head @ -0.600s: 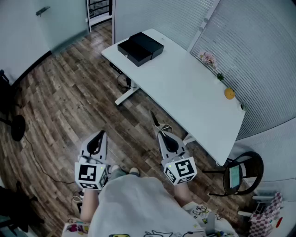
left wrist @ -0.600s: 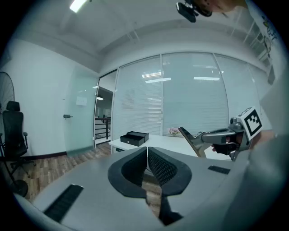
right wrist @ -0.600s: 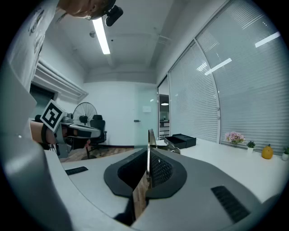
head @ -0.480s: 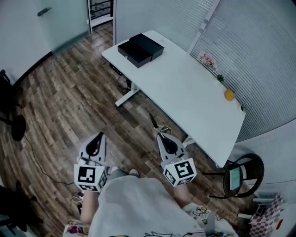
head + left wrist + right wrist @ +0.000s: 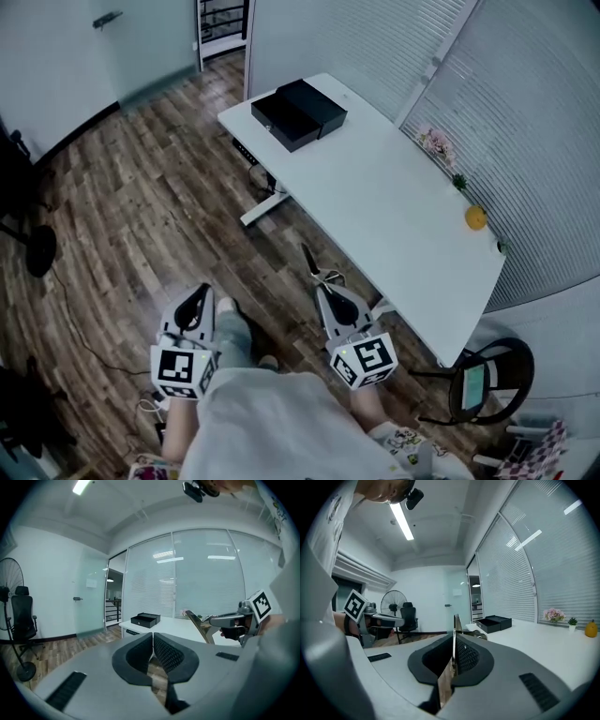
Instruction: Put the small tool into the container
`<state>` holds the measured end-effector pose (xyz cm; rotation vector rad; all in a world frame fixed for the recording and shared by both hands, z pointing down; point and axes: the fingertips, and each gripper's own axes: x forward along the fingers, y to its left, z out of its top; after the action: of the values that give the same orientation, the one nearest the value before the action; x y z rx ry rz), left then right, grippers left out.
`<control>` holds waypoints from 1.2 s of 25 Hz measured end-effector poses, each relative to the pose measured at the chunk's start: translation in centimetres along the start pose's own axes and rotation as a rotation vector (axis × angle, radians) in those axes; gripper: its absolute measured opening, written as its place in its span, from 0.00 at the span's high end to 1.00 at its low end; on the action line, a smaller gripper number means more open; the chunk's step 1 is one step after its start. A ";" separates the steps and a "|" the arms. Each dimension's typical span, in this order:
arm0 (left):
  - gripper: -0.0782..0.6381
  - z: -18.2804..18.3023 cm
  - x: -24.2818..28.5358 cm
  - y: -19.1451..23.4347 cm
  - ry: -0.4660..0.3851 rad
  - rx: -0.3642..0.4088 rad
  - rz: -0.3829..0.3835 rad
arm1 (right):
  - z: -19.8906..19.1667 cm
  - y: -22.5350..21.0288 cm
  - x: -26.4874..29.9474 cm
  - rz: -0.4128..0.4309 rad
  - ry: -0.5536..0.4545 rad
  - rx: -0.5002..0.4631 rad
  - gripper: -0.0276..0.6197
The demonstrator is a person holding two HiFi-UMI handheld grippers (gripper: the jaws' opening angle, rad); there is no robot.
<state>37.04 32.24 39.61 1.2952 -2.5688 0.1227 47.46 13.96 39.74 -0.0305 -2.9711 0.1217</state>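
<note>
In the head view, the right gripper sits at lower centre of the frame, over the wooden floor and just short of the near edge of the white table. Its jaws are closed on the small tool, a thin, dark, pointed item. The tool projects beyond the fingertips toward the upper part of the frame and ends above the floor, clear of the table top. In the right gripper view the tool stands as a narrow upright blade clamped between the two pads at frame centre. In the left gripper view, the tool shows right of centre as a brownish pointed strip slanting up and to the left. The left gripper sits at lower left of the head view, well apart from the right gripper and also over the floor. In its own view the jaw tips meet at frame centre with nothing between them. The container is a black rectangular box. It rests on the far corner of the table, at upper centre of the head view, well apart from both grippers. On the right side of the table stand pink flowers and an orange fruit. A chair occupies the lower right corner.
</note>
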 end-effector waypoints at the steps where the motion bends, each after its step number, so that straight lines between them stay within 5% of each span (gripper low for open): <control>1: 0.88 0.0 0.7 0.5 0.001 -0.005 0.002 | 0.0 -0.1 0.8 0.005 0.003 0.001 0.96; 19: 0.88 6.0 15.3 19.2 -0.009 0.003 0.009 | 5.1 -1.5 25.2 0.017 -0.001 0.012 0.96; 30: 0.88 4.7 17.5 27.1 0.003 -0.009 -0.005 | 4.4 0.3 32.7 -0.014 0.054 -0.008 0.96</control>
<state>4.50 33.97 40.90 1.2976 -2.5601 0.1114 14.46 14.76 40.84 -0.0144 -2.9175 0.1052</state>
